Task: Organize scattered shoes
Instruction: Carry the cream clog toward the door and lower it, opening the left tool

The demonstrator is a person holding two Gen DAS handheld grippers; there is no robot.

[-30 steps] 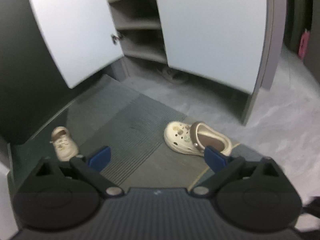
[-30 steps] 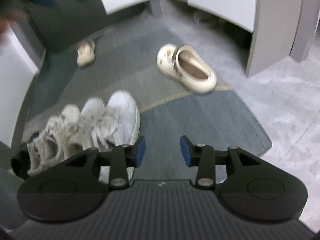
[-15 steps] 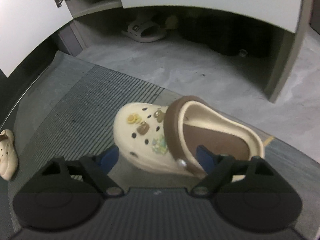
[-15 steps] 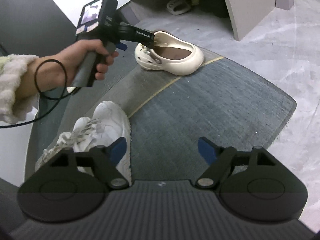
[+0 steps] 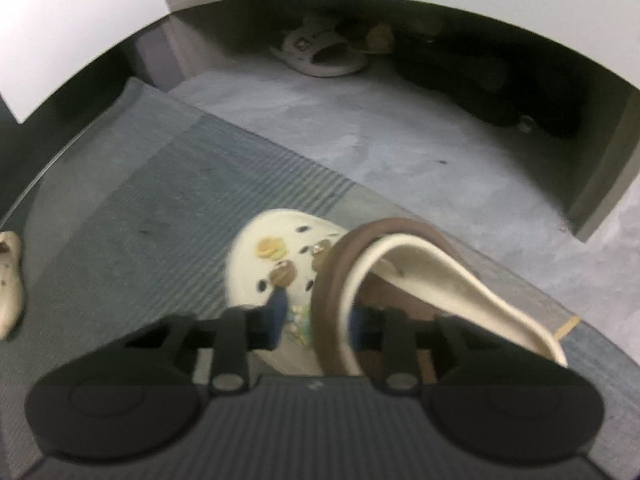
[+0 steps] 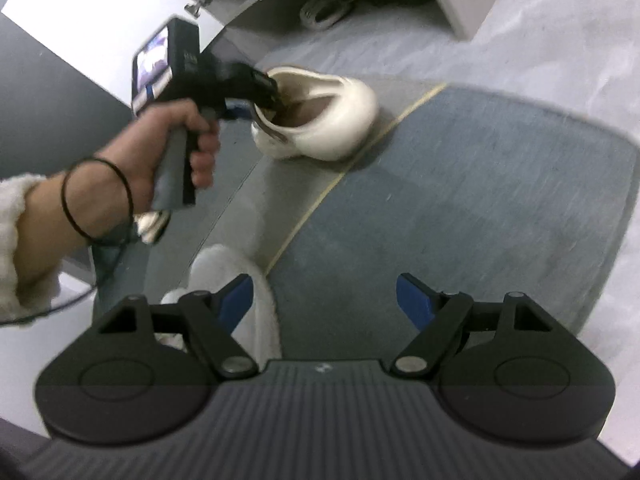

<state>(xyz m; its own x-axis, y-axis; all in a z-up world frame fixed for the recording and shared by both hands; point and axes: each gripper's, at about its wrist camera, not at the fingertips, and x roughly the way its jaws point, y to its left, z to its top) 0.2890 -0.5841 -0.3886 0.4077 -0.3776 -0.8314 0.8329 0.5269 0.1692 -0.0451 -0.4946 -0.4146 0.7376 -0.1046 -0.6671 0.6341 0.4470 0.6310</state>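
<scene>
A cream clog with a brown strap and charms (image 5: 280,256) lies on the grey mat; it also shows in the right wrist view (image 6: 320,116). My left gripper (image 5: 318,320) is shut on the clog's front rim and strap, one finger outside and one inside the opening; the right wrist view shows it (image 6: 266,94) gripping the clog. My right gripper (image 6: 324,302) is open and empty, above the mat, with a white sneaker (image 6: 236,280) beside its left finger. A small cream shoe (image 5: 10,280) lies at the mat's left edge.
An open shoe cabinet stands behind, its white doors (image 5: 60,20) swung open. A white slide sandal (image 5: 316,50) and dark shoes (image 5: 480,80) sit in its bottom space. The grey mat (image 6: 460,184) meets pale floor (image 5: 400,152).
My left gripper has closed on the clog's rim and strap, and the clog has tilted slightly. My right gripper has shifted closer over the mat and stays open.
</scene>
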